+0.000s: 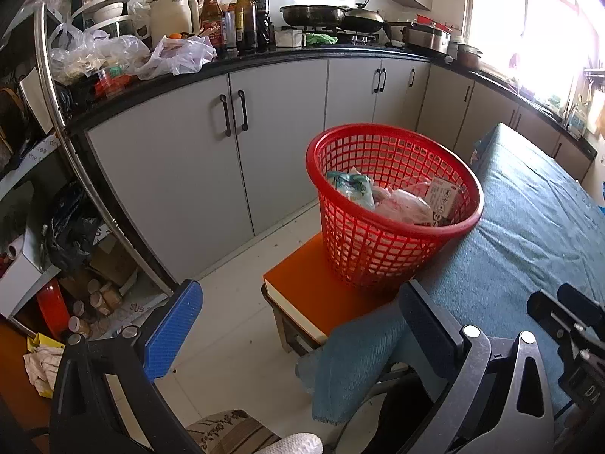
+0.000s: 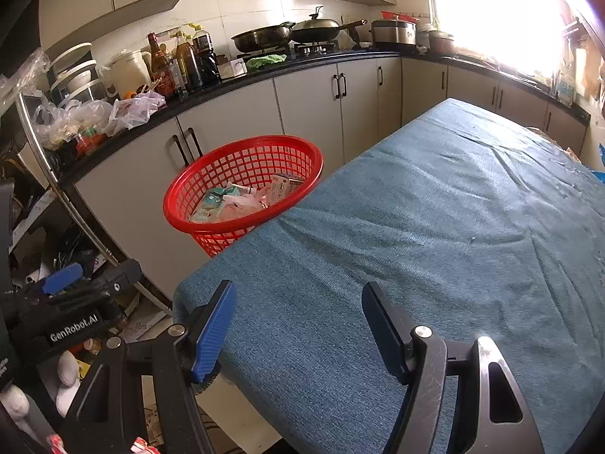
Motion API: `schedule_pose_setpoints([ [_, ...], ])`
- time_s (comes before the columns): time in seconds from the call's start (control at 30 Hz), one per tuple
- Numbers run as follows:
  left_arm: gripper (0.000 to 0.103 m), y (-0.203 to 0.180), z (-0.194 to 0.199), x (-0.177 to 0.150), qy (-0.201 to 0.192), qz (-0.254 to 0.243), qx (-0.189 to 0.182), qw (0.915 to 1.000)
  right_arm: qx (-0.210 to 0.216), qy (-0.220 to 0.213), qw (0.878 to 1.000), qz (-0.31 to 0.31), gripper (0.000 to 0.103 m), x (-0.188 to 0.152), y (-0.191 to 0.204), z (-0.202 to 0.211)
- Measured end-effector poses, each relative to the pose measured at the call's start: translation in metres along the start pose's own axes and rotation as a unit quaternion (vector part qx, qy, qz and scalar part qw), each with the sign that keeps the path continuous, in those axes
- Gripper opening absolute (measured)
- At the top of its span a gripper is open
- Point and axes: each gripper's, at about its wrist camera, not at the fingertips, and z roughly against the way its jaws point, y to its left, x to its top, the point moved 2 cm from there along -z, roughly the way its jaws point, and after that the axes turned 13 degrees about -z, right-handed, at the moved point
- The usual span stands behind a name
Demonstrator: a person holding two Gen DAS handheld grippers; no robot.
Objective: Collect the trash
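A red mesh basket [image 1: 393,242] stands on an orange stool [image 1: 302,283] at the end of a table under a blue cloth [image 1: 529,227]. Inside it lie wrappers, a pink plastic bag [image 1: 404,204] and a small carton. My left gripper [image 1: 298,314] hangs open in front of the stool, nothing between its blue pads. In the right wrist view the basket [image 2: 242,189] sits beyond the table's near-left corner. My right gripper [image 2: 298,314] is open just above the blue cloth [image 2: 416,246], holding nothing. The left gripper [image 2: 72,283] shows at the left edge there.
Grey cabinets [image 1: 227,143] under a black counter [image 1: 264,60] run behind the basket, loaded with bottles, plastic bags, a kettle and pans. A cluttered metal shelf [image 1: 56,227] stands at the left. White tiled floor [image 1: 227,302] lies between stool and cabinets. A bright window [image 2: 491,11] is at the right.
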Motion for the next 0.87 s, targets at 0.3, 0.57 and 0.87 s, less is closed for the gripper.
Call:
schedule_pose_setpoints([
  [0.3, 0.103, 0.002, 0.005, 0.013, -0.007, 0.008, 0.01, 0.9999, 0.014, -0.001, 1.0, -0.005, 0.074, -0.003, -0.003, 0.005],
  [0.57, 0.103, -0.022, 0.016, 0.018, -0.016, -0.01, 0.016, 0.9997, 0.024, -0.01, 0.999, -0.018, 0.074, -0.003, -0.019, 0.019],
  [0.87, 0.103, -0.05, 0.031, 0.026, -0.029, -0.025, 0.031, 0.9988, 0.029, -0.025, 0.998, -0.045, 0.077, 0.001, -0.049, 0.041],
])
